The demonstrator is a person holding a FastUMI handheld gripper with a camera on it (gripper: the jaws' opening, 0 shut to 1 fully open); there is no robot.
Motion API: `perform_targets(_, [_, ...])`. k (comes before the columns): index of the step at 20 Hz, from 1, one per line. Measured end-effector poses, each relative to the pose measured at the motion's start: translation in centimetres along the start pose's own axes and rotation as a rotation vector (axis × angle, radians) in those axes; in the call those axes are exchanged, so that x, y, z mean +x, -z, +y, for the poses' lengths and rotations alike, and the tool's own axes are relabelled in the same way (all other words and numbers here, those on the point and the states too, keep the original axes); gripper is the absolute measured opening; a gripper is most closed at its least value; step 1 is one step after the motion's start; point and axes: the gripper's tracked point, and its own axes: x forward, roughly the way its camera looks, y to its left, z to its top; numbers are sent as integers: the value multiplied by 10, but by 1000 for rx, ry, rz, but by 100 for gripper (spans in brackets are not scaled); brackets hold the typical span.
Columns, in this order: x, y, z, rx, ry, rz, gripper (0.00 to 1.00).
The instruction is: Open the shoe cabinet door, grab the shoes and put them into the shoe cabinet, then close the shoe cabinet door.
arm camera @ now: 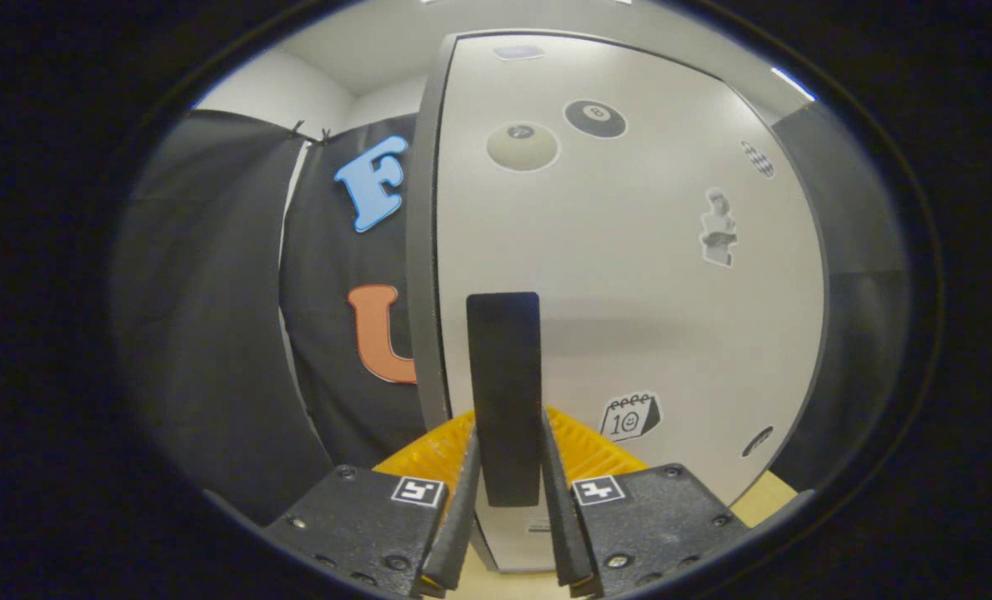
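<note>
Tongs [508, 508]: nearest to the camera; two fingers [461, 517] rise on either side of a dark upright handle; each finger's inner face lies against the handle's side, so the tongs look clamped on it; a small square marker sits on each finger's base block.
Handle [504, 392]: dark flat vertical bar; stands btwn the fingers and runs up well past their tips; mounted on the cabinet door near the door's left edge; its lower end sits down btwn the fingers.
Shoe cabinet door [629, 292]: pale, smooth panel just beyond the tongs; looks shut or nearly so, cannot tell which; darker grey edge strip runs down its left side; stickers scattered on the face: two billiard-ball stickers near the top, a small bust figure at the right, a calendar sticker low down just right of the handle, a checkered one and a small dark oval toward the right edge.
Yellow ribbed piece [438, 454]: shows low behind the fingers on both sides of the handle; what it belongs to is unclear.
Floor [763, 500]: light tan patch at the door's foot, right of the tongs.
Booth wall [212, 333]: black cloth left of the cabinet, farther back; white wall and ceiling above it.
</note>
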Motion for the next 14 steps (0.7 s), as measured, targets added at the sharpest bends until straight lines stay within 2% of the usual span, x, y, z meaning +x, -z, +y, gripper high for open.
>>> perform_targets(3, [-1, 0, -2, -52, 29, 12, 34])
perform_targets(6, [-3, 2, -3, -55, 19, 29, 27])
perform_targets(10, [-12, 5, -4, -45, -18, 45, 25])
perform_targets(14, [-43, 6, -9, -27, -81, 69, 24])
